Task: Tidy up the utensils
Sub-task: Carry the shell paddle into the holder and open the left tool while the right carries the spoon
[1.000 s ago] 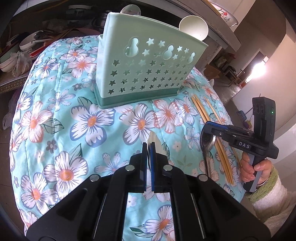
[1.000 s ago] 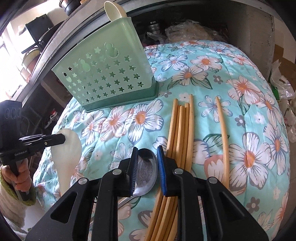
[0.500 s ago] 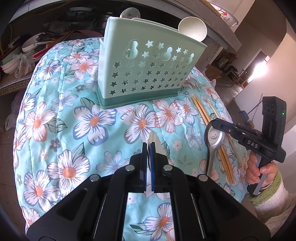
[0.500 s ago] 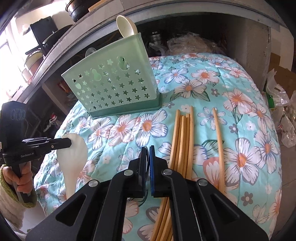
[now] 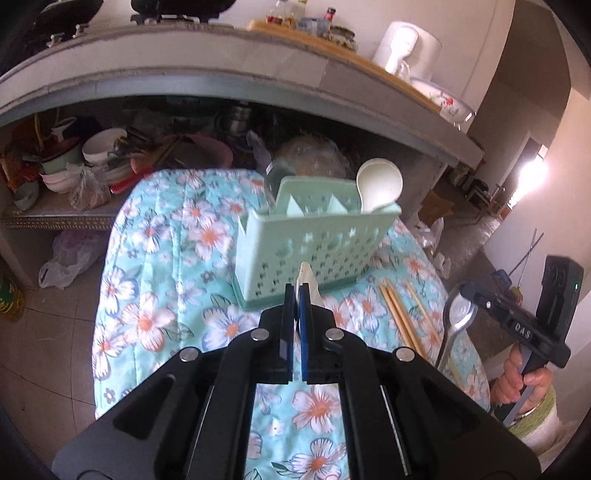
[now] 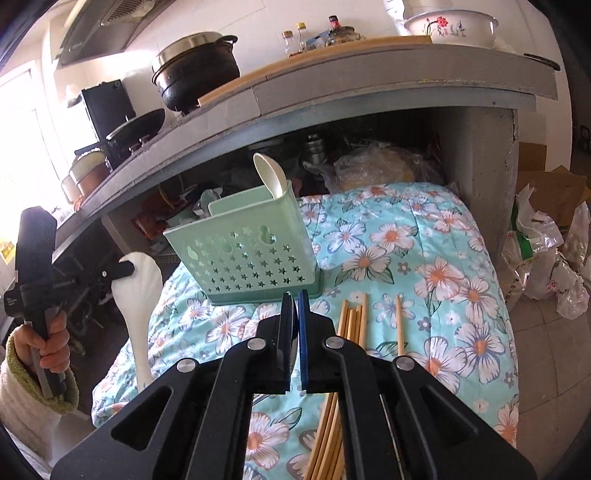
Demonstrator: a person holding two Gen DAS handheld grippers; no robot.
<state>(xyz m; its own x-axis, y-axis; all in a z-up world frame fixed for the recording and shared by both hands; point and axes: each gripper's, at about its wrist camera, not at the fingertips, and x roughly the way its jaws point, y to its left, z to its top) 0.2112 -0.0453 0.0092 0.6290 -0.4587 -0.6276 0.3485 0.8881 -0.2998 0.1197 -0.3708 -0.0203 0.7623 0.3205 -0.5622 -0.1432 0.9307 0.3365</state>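
A mint-green perforated caddy (image 5: 314, 243) (image 6: 247, 258) stands on the floral-clothed table (image 5: 166, 258) (image 6: 424, 258), with a white spoon (image 5: 378, 184) (image 6: 271, 175) sticking out of it. My left gripper (image 5: 297, 291) (image 6: 123, 267) is shut on a second white spoon (image 5: 306, 275) (image 6: 136, 291), which hangs in the air left of the caddy. My right gripper (image 6: 294, 299) (image 5: 467, 290) is shut on a metal spoon (image 5: 458, 314), held above the table's right side. Wooden chopsticks (image 5: 399, 317) (image 6: 354, 317) lie on the cloth in front of the caddy.
A grey counter slab overhangs the table's far end, with a black pot (image 6: 195, 70) and a flowered basin (image 6: 450, 24) on top. Stacked bowls (image 5: 99, 155) sit under it at left. Plastic bags (image 6: 546, 258) crowd the floor at right.
My right gripper shut on the metal spoon. Both grippers then rose and tilted up, lifting their spoons off the cloth, so the caddy now looks lower and farther away.
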